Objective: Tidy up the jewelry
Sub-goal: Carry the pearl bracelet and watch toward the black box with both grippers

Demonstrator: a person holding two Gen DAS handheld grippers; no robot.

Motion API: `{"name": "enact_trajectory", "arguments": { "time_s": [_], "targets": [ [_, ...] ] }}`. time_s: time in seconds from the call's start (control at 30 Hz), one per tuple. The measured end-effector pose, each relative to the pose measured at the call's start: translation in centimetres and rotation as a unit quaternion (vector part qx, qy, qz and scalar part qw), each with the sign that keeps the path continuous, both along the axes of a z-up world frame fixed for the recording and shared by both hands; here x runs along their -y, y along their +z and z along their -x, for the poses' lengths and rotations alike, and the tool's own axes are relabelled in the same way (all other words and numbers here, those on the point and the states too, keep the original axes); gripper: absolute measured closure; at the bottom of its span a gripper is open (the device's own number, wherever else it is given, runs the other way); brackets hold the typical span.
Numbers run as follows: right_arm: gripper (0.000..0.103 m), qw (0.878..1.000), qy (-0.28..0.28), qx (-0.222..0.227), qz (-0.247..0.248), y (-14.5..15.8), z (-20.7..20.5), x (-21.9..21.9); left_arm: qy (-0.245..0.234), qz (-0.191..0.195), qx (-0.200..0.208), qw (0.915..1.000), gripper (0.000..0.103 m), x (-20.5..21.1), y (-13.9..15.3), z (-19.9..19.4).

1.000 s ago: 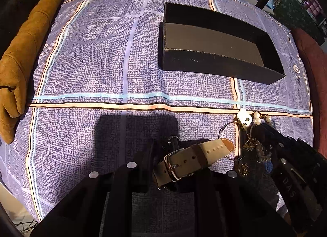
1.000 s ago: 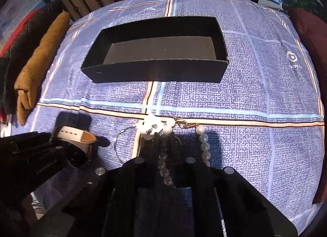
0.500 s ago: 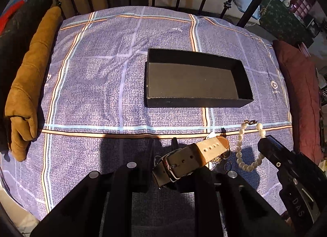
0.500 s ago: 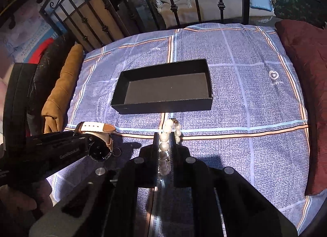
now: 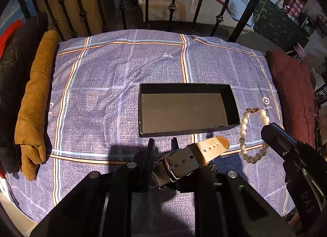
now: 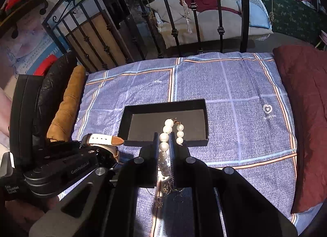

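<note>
The left claw (image 5: pixel 163 145) is pinched shut on a watch (image 5: pixel 185 160) with a white strap (the strap tip is brown), holding it up just in front of the black box (image 5: pixel 187 108). The right claw (image 6: pixel 164 137) is squeezed tight on a pearl bracelet (image 6: pixel 168 129), and the beads hang over the near edge of that box. The box sits open on a blue checked blanket (image 5: pixel 98 85), with 1 tan cushion (image 5: pixel 35 102) lying along the blanket's left side.

Both grippers, left (image 5: pixel 162 145) and right (image 6: pixel 164 141), have jaws clamped.
</note>
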State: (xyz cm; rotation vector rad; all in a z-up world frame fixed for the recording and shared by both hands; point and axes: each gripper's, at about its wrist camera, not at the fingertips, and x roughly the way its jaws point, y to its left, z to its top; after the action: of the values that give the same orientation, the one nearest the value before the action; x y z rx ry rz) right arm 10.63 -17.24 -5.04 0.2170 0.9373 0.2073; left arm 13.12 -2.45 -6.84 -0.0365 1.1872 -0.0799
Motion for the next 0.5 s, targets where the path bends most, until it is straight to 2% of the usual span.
{"name": "enact_trajectory", "arguments": {
  "time_s": [0.23,0.5],
  "targets": [
    [0.093,1.0,-0.004,0.015,0.01,0.9,-2.1,0.0,-0.001,-0.009,0.02,0.9998,0.087,0.5,1.2,-1.6],
    [0.093,1.0,-0.002,0.013,0.019,0.2,-4.2,0.0,-0.007,-0.017,0.032,0.9993,0.087,1.3,0.9,-3.5]
  ]
}}
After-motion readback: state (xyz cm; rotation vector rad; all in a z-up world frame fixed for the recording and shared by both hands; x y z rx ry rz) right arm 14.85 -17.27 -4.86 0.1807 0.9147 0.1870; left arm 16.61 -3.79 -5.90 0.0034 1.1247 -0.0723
